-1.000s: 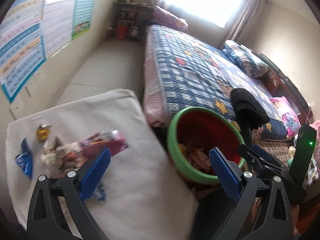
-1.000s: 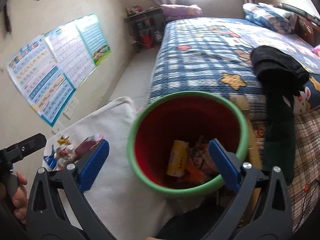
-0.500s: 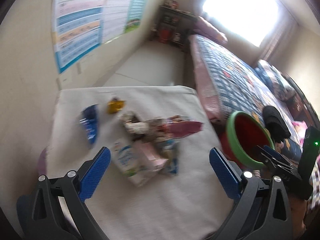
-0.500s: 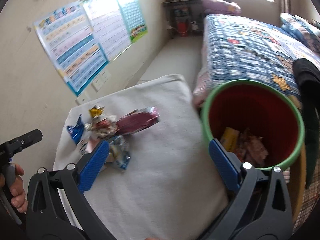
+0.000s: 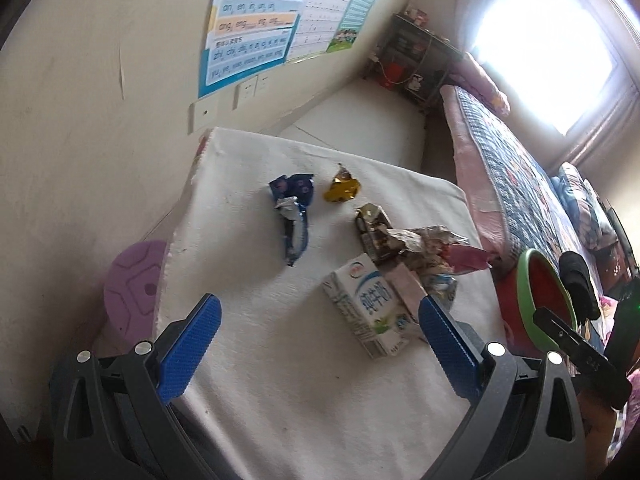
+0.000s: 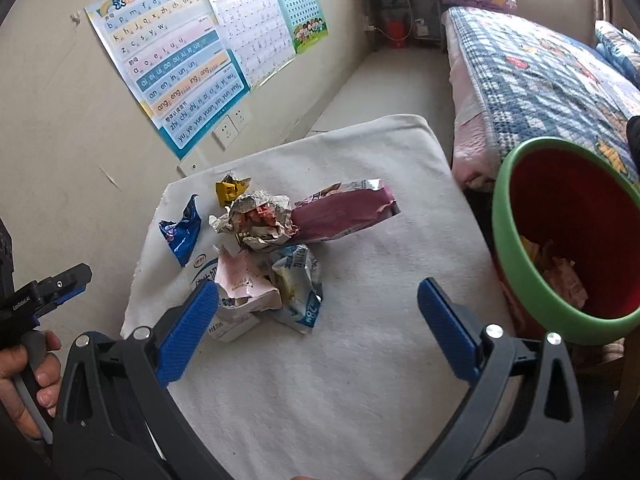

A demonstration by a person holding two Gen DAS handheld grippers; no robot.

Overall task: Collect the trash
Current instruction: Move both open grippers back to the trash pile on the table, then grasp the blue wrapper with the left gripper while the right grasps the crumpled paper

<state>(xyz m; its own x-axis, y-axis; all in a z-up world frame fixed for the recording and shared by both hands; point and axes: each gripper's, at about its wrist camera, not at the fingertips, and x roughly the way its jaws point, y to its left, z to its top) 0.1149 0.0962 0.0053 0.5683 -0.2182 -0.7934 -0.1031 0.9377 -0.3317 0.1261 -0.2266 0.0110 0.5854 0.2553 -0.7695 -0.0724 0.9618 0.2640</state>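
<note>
My left tool (image 5: 316, 340): released, its blue pads spread wide and empty, held above the near part of the worktop (image 5: 288, 408).
My right tool (image 6: 316, 320): released as well, nothing between its pads; its left pad overlaps the milk carton in the right wrist view.
Worktop: covered with a white cloth, set against the wall under the posters (image 6: 176, 68).
Trash pile: a milk carton (image 5: 368, 312) lies on its side with a pink carton (image 5: 408, 288) against it; a crumpled paper wrapper (image 6: 260, 216), a maroon foil bag (image 6: 344, 212) and a light blue pouch (image 6: 300, 292) are heaped together beside them.
Loose pieces: a blue wrapper (image 5: 294, 212) and a gold wrapper (image 5: 342, 190) lie apart from the heap, nearer the wall.
Bin (image 6: 520, 248): red inside with a green rim, just off the worktop's right edge beside the bed (image 6: 532, 76), some wrappers already in it.
Beside the worktop: a purple stool (image 5: 134, 280) on the left.
</note>
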